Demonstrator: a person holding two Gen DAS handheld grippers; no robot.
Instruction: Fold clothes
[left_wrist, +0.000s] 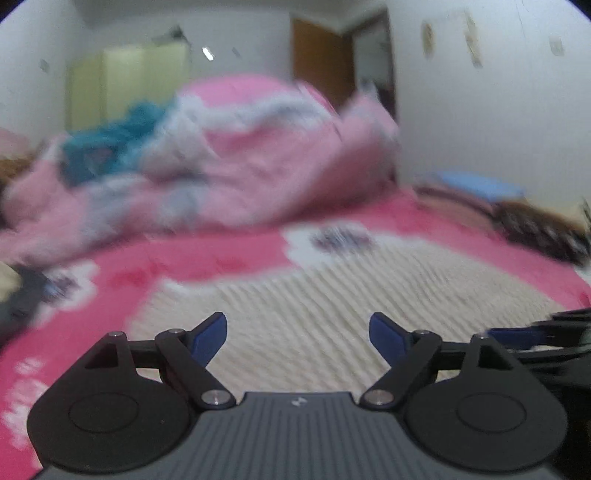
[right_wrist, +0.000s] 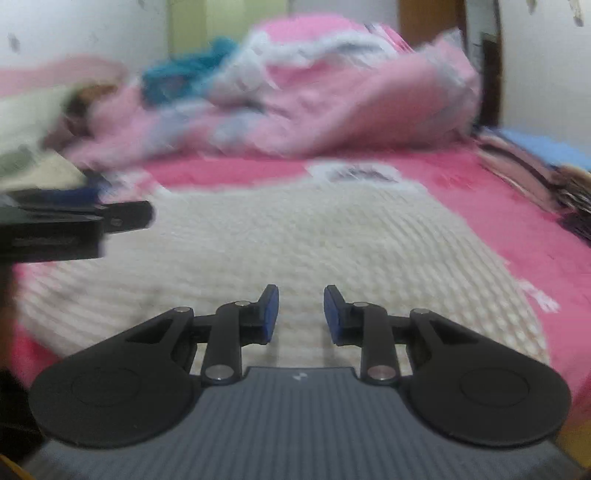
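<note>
Cream sweater (right_wrist: 280, 236) flat on bed. Left gripper (left_wrist: 298, 334) wide, right gripper (right_wrist: 301, 314) part-open, both empty. Next: grasp hem.

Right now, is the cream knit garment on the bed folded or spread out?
Spread out. The cream knit garment lies flat across the pink bedcover, with no fold visible; its near edge is hidden behind the right gripper.
</note>
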